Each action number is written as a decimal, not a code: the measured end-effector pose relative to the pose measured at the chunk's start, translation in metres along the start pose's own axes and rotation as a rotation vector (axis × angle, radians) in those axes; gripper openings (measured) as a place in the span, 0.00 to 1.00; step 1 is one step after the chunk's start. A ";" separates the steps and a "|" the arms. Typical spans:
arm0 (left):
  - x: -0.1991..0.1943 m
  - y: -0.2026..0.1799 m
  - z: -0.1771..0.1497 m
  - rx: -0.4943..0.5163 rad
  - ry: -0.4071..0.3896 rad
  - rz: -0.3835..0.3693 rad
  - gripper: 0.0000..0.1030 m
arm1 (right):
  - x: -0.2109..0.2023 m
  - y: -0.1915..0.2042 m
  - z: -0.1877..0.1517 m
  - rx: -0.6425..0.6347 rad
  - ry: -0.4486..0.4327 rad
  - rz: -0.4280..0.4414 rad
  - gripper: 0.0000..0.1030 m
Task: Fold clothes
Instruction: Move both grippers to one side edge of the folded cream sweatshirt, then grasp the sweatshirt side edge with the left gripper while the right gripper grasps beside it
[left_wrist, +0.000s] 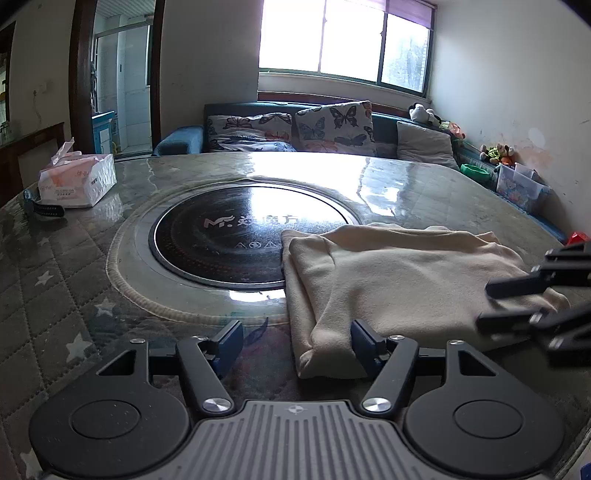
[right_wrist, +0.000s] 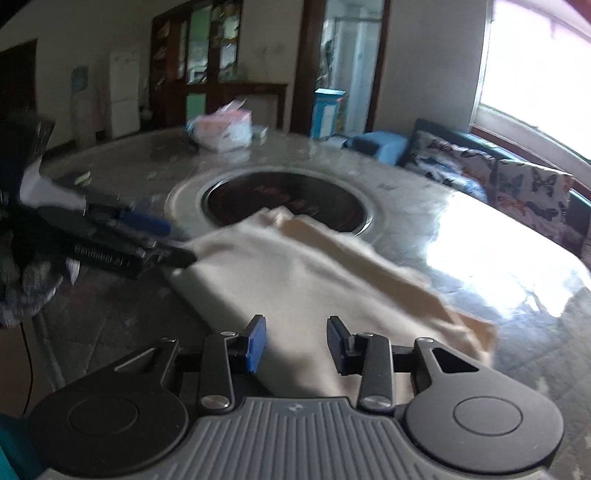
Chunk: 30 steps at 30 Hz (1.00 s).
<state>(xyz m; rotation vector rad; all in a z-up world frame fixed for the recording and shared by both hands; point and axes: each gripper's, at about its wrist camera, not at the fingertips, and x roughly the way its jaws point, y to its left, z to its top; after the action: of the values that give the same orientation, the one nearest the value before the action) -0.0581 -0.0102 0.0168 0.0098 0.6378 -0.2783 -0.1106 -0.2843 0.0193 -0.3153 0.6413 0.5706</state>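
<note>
A cream garment (left_wrist: 399, 280) lies folded into a thick flat bundle on the table, partly over the black round hob. It also shows in the right wrist view (right_wrist: 303, 273). My left gripper (left_wrist: 297, 341) is open, its fingers astride the bundle's near left corner, holding nothing. My right gripper (right_wrist: 295, 341) is open just above the bundle's near edge, empty. Each gripper shows in the other's view: the right one (left_wrist: 524, 302) at the bundle's right end, the left one (right_wrist: 162, 240) at its left corner. The right wrist view is blurred.
A black round hob (left_wrist: 221, 236) is set in the middle of the glass-topped table (left_wrist: 74, 280). A tissue box (left_wrist: 77, 177) and a dark strap (left_wrist: 44, 208) lie at the far left. A sofa with butterfly cushions (left_wrist: 332, 125) stands behind the table.
</note>
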 end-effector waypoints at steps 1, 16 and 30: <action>-0.001 0.001 0.000 -0.003 0.001 0.000 0.66 | 0.002 0.003 0.000 -0.018 0.008 -0.005 0.35; -0.007 0.008 -0.001 -0.025 -0.003 -0.001 0.69 | 0.029 0.042 0.020 -0.152 -0.009 0.062 0.35; -0.016 0.036 0.016 -0.175 -0.010 -0.012 0.66 | 0.032 0.075 0.035 -0.314 -0.031 0.137 0.35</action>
<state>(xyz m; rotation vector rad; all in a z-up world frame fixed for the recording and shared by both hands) -0.0517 0.0267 0.0361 -0.1633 0.6509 -0.2330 -0.1173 -0.1962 0.0178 -0.5587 0.5452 0.8086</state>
